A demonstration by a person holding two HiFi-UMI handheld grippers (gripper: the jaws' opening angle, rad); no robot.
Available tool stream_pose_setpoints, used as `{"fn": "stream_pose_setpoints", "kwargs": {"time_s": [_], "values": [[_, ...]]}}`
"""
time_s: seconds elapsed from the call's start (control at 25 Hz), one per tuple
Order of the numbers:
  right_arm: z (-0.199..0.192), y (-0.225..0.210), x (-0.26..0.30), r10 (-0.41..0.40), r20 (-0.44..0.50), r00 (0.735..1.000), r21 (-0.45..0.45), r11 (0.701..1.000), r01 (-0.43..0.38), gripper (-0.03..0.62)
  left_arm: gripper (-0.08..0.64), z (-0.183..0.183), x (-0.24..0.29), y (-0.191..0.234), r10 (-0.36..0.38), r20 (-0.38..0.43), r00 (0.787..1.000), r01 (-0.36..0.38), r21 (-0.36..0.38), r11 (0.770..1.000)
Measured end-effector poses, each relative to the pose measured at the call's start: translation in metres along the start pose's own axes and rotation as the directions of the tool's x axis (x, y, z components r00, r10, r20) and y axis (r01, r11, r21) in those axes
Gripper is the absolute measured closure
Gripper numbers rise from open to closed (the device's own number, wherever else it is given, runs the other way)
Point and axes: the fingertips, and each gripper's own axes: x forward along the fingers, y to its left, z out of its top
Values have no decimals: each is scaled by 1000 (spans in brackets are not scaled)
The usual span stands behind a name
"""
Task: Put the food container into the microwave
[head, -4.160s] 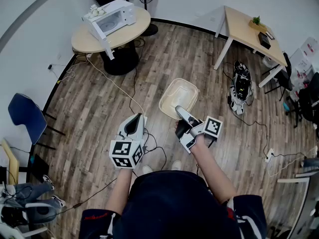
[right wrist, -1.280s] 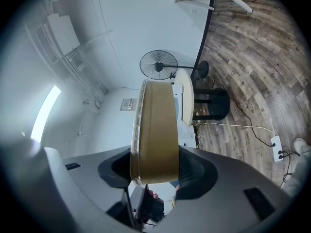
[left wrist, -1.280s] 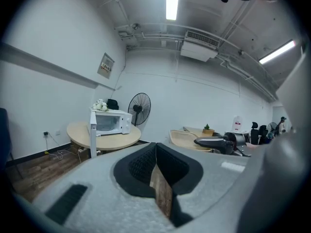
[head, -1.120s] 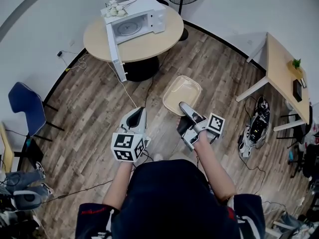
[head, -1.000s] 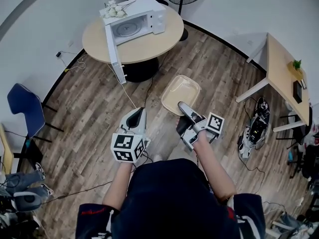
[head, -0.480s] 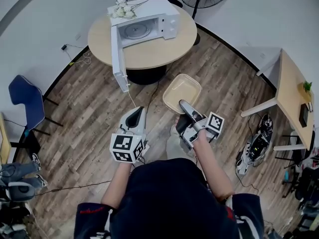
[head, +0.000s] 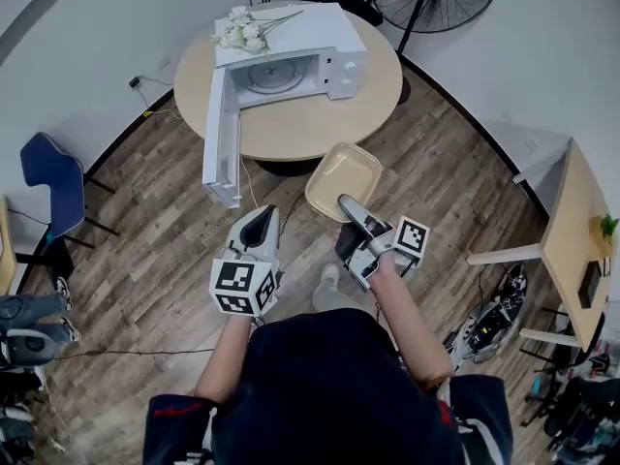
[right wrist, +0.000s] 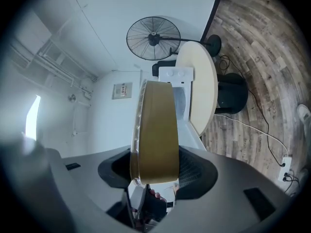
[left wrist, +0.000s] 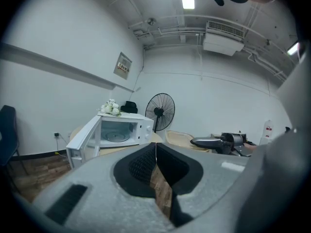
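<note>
The shallow beige food container [head: 343,176], rectangular with rounded corners, is carried in the air, lying flat with its open side up. Its inside shows only a plain beige bottom. In the right gripper view a thin clear rim runs along one edge of it [right wrist: 154,130]. The right gripper [head: 347,204] has its jaws clamped across the container's near edge, one above and one below [right wrist: 154,171].

The container's far corner overlaps the rim of the round light-wood table [head: 373,85]. On this table stands a boxy white microwave [head: 334,66] with its door [head: 221,134] swung wide open. Inside the cavity lies a glass turntable [head: 275,74]. A bunch of white flowers [head: 235,29] lies on the microwave's top.

The left gripper [head: 260,225] is beside the right one over the wood-plank floor [head: 155,250]. Its jaws are pressed together with nothing between them [left wrist: 155,154].
</note>
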Motion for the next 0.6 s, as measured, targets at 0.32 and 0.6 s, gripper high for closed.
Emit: {"fn": "stream_pose_setpoints", "kwargs": {"time_s": [0.32,0.6], "values": [[67,-5,44,-11,-120,993,-6,1000,11,373,541,12,69,9,100,-15,995,-100,-20,995],[90,-18,69,-35,-209,977,4,999,37,373,541,10,97,22,177,-37,984,-179,-43,983]]}}
